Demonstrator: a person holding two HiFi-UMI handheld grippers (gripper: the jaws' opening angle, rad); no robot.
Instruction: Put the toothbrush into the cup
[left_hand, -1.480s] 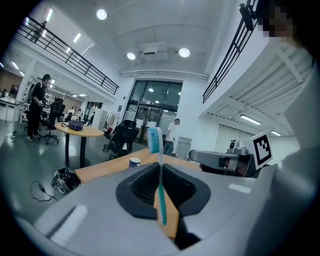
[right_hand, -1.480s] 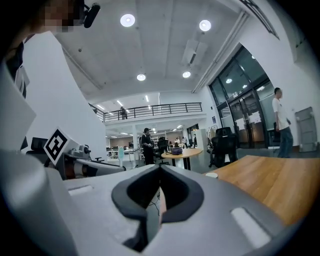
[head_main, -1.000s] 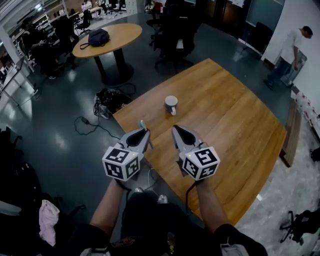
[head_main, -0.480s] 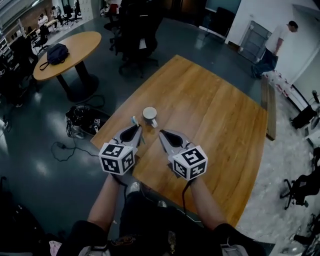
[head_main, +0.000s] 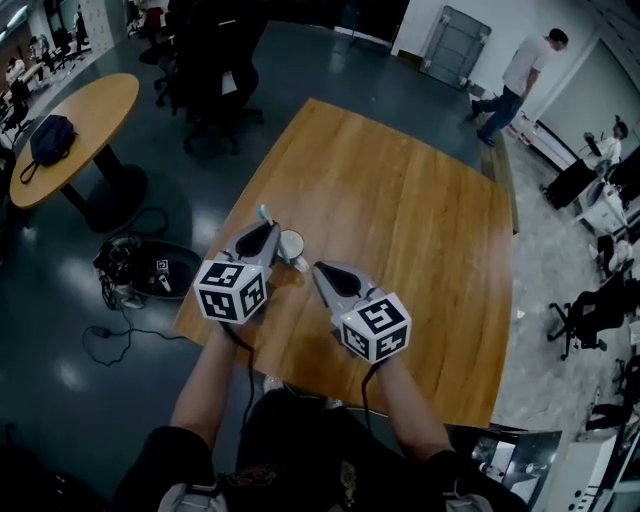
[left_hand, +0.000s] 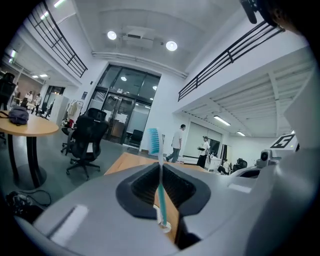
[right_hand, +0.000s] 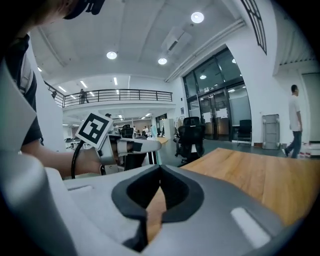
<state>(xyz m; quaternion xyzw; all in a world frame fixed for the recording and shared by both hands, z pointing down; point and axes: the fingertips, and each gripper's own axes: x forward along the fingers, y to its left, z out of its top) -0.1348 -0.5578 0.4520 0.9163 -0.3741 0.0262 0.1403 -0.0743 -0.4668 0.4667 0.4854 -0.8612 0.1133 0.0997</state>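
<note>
My left gripper (left_hand: 161, 169) is clamped on the toothbrush (left_hand: 160, 197), which stands upright between the jaws with its bristles on top. This gripper hangs just left of the cup (head_main: 291, 246). My right gripper (right_hand: 160, 169) has its jaws together on nothing, near the cup's right. The cup stands on the wooden table (head_main: 400, 200), close to the edge nearest me.

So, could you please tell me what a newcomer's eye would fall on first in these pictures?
The teal toothbrush stands out first, pinched bristles-up in the left tool right beside the white cup. The cup stands near the edge of the big wooden table. The right tool is shut and empty, just to the cup's right.
</note>
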